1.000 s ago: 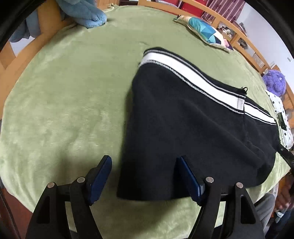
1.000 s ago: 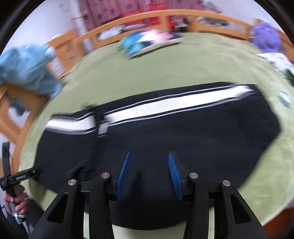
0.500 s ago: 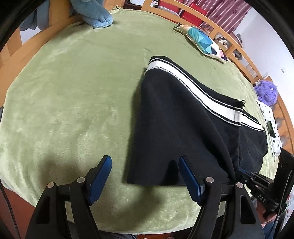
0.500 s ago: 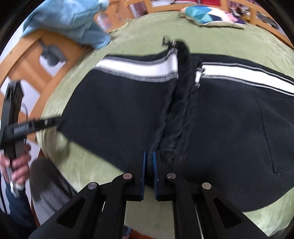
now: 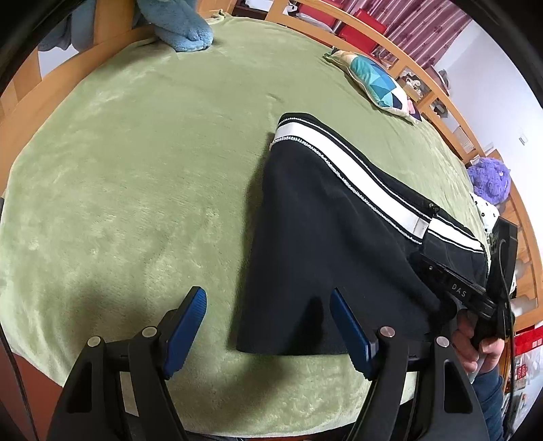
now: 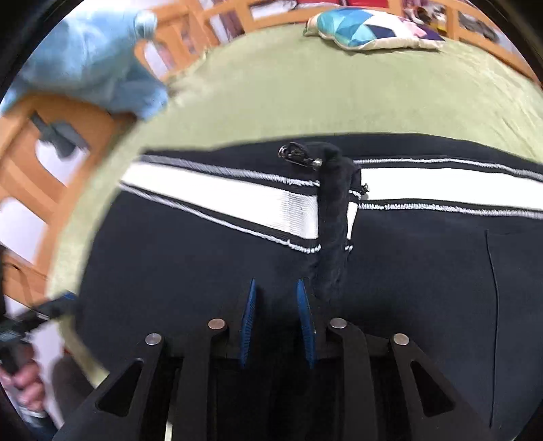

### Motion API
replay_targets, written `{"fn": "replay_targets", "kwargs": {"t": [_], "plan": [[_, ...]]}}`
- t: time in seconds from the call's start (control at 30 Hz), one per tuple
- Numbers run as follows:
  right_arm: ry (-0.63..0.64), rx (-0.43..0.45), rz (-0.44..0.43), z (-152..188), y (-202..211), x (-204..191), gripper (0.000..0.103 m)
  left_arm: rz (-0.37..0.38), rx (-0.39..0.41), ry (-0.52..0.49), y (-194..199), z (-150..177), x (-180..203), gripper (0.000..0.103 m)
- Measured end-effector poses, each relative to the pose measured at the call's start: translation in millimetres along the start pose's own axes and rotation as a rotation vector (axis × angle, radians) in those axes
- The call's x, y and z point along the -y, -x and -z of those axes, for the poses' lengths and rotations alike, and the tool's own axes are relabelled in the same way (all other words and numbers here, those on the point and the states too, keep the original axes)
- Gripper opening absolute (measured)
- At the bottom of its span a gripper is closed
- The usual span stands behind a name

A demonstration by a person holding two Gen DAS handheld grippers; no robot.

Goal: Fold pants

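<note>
Black pants (image 5: 322, 237) with a white side stripe lie folded on a green blanket (image 5: 135, 169). My left gripper (image 5: 268, 322) is open and empty, low over the near left corner of the pants. The right gripper's body (image 5: 451, 288) shows at the pants' right side in the left wrist view. In the right wrist view my right gripper (image 6: 276, 305) hovers over the black cloth (image 6: 169, 271), jaws a small way apart, nothing between them. A raised fold ridge (image 6: 334, 220) with a zipper pull runs just right of it.
A blue plush toy (image 5: 180, 23) lies at the far left of the bed. A patterned pillow (image 5: 376, 84) lies at the far edge. A purple plush (image 5: 490, 178) sits at the right. A wooden rail (image 5: 441, 98) runs round the bed.
My right gripper was shut on the pants' fold half a second ago; now its jaws have parted and it has let go. My left gripper has drawn back slightly, still open.
</note>
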State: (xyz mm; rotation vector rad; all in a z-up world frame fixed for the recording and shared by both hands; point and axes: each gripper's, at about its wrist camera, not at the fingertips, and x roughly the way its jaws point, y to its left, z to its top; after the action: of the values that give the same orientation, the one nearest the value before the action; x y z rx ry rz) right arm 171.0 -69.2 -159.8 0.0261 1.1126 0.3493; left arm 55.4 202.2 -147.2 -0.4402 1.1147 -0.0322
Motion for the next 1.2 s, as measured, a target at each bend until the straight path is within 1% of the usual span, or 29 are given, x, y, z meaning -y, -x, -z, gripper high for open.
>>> {"fn": "replay_targets", "kwargs": {"t": [0.03,0.07,0.1,0.17,0.23,0.3,0.33,0.43,0.57,0.7,0.8,0.87,0.9,0.93,0.97,1.0,1.03,1.07,1.1,1.13,1.2], "plan": [[0.007,-0.009,-0.015,0,0,1,0.000,0.000,-0.002,-0.003,0,0,1,0.074],[0.003,-0.016,-0.047,0,2,3,0.000,0.000,-0.004,-0.006,-1,0,1,0.074],[-0.016,0.012,-0.058,1,11,8,0.000,0.001,-0.005,-0.011,-1,0,2,0.074],[-0.023,0.061,-0.041,2,28,16,0.000,0.003,-0.005,-0.017,-1,1,4,0.074],[-0.049,0.058,-0.078,3,36,24,0.005,0.010,-0.007,-0.019,-1,2,5,0.074],[-0.053,0.020,-0.110,3,32,29,0.006,0.016,-0.011,-0.023,-3,3,9,0.074],[-0.049,0.013,-0.108,2,27,28,0.012,0.016,-0.012,-0.025,-3,4,10,0.074],[-0.049,0.005,-0.088,6,15,25,0.021,0.021,-0.018,-0.029,-3,5,13,0.074],[-0.056,0.021,-0.085,5,11,20,0.021,0.017,-0.015,-0.031,1,7,12,0.074],[-0.106,0.029,-0.096,-13,-3,21,0.021,0.021,-0.011,-0.020,2,6,10,0.074],[-0.098,0.037,-0.079,-25,-18,18,0.021,0.034,-0.007,-0.011,3,4,9,0.074],[-0.077,0.034,-0.068,-30,-23,13,0.016,0.038,-0.007,-0.009,3,4,9,0.074],[-0.069,0.024,-0.079,-32,-20,13,0.008,0.041,-0.007,-0.012,3,4,10,0.074],[-0.076,0.040,-0.093,-34,-11,17,0.007,0.040,-0.008,-0.018,3,5,11,0.074],[-0.098,0.077,-0.115,-35,1,23,0.007,0.038,-0.008,-0.022,3,5,11,0.074],[-0.143,0.141,-0.162,-37,20,33,0.007,0.037,-0.008,-0.025,3,6,11,0.074],[-0.181,0.182,-0.214,-40,34,43,0.007,0.040,-0.008,-0.026,3,6,12,0.074],[-0.208,0.198,-0.243,-42,41,51,0.007,0.046,-0.010,-0.027,2,6,11,0.074],[-0.225,0.197,-0.243,-45,43,55,0.007,0.051,-0.012,-0.027,0,7,13,0.074],[-0.211,0.169,-0.185,-48,37,57,0.007,0.055,-0.014,-0.024,-2,7,14,0.074],[-0.163,0.099,-0.106,-46,16,52,0.009,0.065,-0.019,-0.012,-5,8,15,0.074]]}}
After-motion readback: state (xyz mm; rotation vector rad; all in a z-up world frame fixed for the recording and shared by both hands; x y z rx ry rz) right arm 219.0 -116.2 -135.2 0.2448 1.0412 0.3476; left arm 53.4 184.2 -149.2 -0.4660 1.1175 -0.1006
